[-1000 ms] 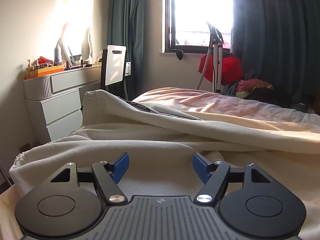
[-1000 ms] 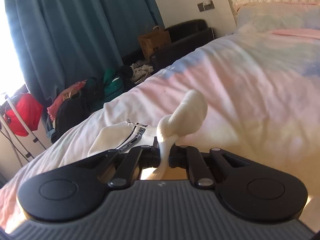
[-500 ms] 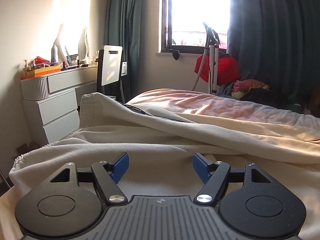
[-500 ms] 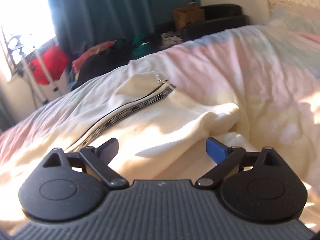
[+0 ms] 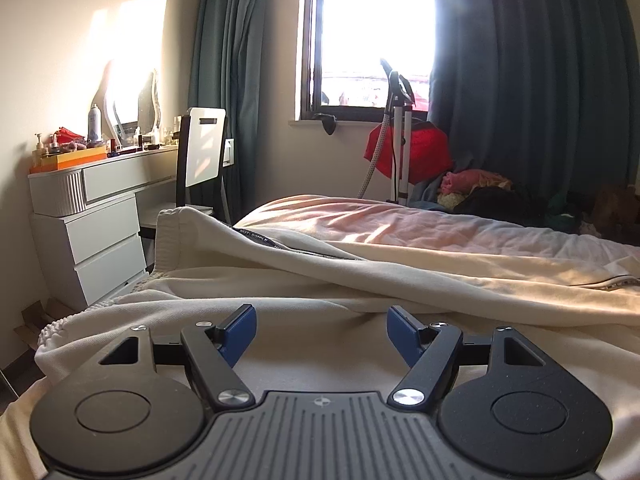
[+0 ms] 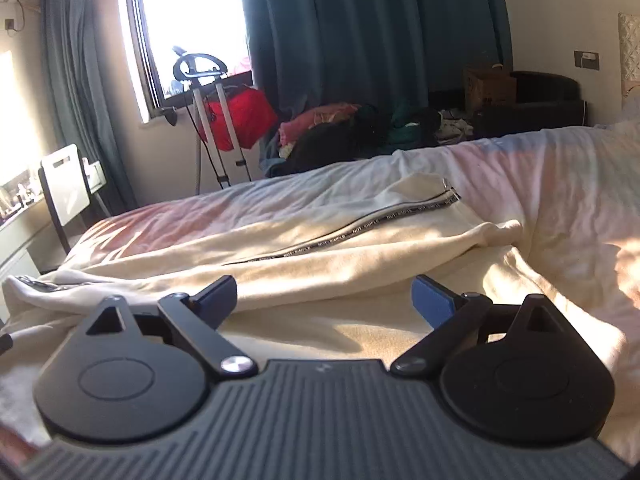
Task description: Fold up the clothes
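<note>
A cream pair of trousers (image 5: 360, 280) with a lettered side stripe (image 6: 352, 232) lies stretched across the bed, one leg folded over the other. Its ribbed waistband (image 5: 168, 236) is at the left in the left wrist view. My left gripper (image 5: 322, 332) is open and empty, low over the cloth near the waist. My right gripper (image 6: 324, 296) is open and empty, just above the cloth near the leg ends (image 6: 496, 232).
The bed has a pink and white sheet (image 6: 560, 176). A white dresser (image 5: 92, 232) and a chair (image 5: 202, 160) stand at the left. A garment steamer with a red bag (image 5: 404, 152) and a pile of clothes (image 6: 352, 128) are by the dark curtains under the window.
My right gripper let go of the cream leg end, opened, and swung left to face along the trousers. The leg end now lies on the bed. The left gripper rose slightly.
</note>
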